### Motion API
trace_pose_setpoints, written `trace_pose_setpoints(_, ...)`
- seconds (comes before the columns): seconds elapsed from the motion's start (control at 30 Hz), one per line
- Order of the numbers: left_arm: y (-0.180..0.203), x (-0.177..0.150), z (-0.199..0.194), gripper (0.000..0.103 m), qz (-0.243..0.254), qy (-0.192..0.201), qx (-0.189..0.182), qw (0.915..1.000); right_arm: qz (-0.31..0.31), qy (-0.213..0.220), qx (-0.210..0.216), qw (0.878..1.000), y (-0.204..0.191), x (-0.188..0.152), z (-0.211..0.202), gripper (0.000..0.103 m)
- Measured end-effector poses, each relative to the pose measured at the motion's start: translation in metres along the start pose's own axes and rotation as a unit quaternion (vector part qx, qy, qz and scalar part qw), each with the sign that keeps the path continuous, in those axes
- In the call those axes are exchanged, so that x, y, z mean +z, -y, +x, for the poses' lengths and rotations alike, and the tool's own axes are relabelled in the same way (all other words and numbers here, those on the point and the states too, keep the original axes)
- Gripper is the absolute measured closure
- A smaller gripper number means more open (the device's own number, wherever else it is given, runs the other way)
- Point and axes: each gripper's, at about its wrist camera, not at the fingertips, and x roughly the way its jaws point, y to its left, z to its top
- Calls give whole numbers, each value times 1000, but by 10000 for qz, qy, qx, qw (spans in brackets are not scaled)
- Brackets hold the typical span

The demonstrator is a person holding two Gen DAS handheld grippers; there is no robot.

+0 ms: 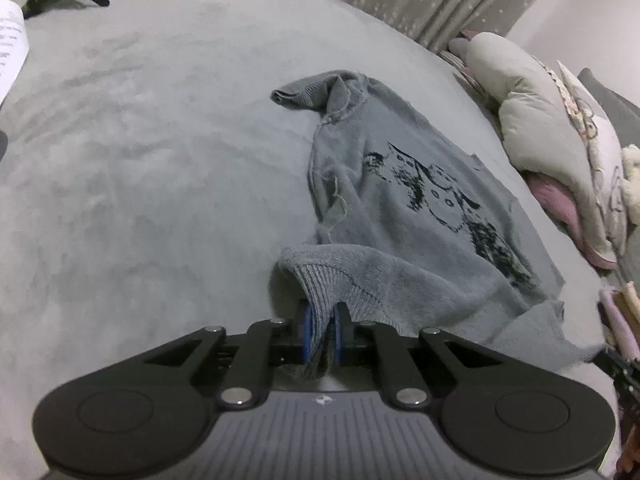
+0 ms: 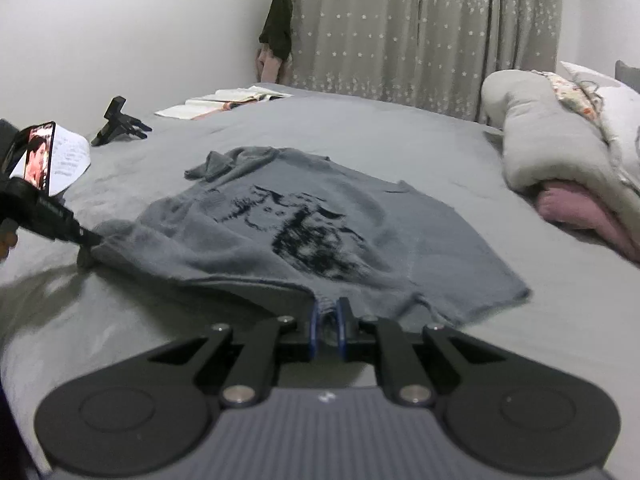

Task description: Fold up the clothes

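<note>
A grey knit sweater point(image 1: 404, 208) with a black cat print lies spread on the grey bed point(image 1: 140, 180). My left gripper point(image 1: 323, 320) is shut on the sweater's ribbed hem corner. In the right wrist view the sweater point(image 2: 320, 220) lies ahead, and my right gripper point(image 2: 326, 314) is shut on its near edge, lifting it slightly. The left gripper point(image 2: 86, 240) shows at the left there, pinching the sweater's far left corner. One sleeve point(image 1: 308, 94) lies bunched at the sweater's far end.
A rolled grey and pink duvet with pillows point(image 2: 560, 160) lies along the right side of the bed. An open book point(image 2: 224, 102), a black stand point(image 2: 116, 122), a paper sheet point(image 2: 70, 158) and a phone point(image 2: 38, 156) lie at the left. Starred curtains point(image 2: 420, 28) hang behind.
</note>
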Motion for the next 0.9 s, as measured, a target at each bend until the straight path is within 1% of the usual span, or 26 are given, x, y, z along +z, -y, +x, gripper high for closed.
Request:
trace_pose_setpoints(0.07, 5, -3, -5, 95, 123, -179, -81, 9997, 24, -103, 1, 9999, 6, -6, -14, 95)
trace_pose_setpoints(0.17, 15, -12, -11, 95, 395, -392, -83, 9984, 7, -191, -3, 9998, 8, -15, -31, 96)
trace_pose_setpoints(0.33, 27, -30, -22, 96, 707, -568, -54, 9959, -63, -309, -28, 9995, 6, -30, -50, 96)
trace_pose_setpoints(0.5, 22, -46, -25, 95, 739, -693, -29, 9948, 76, -548, 28, 9985, 3, -49, -54, 96)
trace_pose_setpoints(0.53, 19, -47, -24, 94, 690, -709, -67, 9951, 112, -606, 41, 9981, 3, -53, -54, 96)
trace_pose_setpoints(0.57, 15, -48, -22, 91, 651, -734, -114, 9951, 147, -664, 54, 9977, 3, -57, -53, 96)
trace_pose_setpoints(0.63, 8, -51, -20, 91, 661, -793, -258, 9943, 271, -781, 69, 9965, 5, -65, -52, 96)
trace_pose_setpoints(0.67, 6, -51, -22, 86, 630, -787, -335, 9943, 339, -827, 106, 9959, 5, -67, -50, 95)
trace_pose_setpoints(0.7, 5, -50, -24, 76, 599, -780, -412, 9943, 420, -863, 163, 9952, 5, -69, -49, 93)
trace_pose_setpoints(0.73, 3, -50, -26, 70, 569, -774, -489, 9942, 501, -898, 218, 9945, 5, -70, -48, 91)
trace_pose_setpoints(0.77, 0, -49, -29, 59, 528, -756, -560, 9942, 580, -917, 242, 9938, 5, -71, -48, 91)
trace_pose_setpoints(0.8, -4, -47, -33, 53, 453, -696, -611, 9947, 664, -908, 267, 9933, 7, -71, -49, 86)
trace_pose_setpoints(0.83, -7, -46, -37, 51, 387, -640, -650, 9951, 748, -898, 291, 9927, 8, -72, -50, 78)
trace_pose_setpoints(0.87, -9, -46, -39, 50, 343, -591, -644, 9956, 843, -885, 318, 9920, 10, -73, -52, 73)
trace_pose_setpoints(0.9, -14, -43, -42, 50, 237, -518, -625, 9964, 1126, -811, 376, 9896, 18, -78, -55, 67)
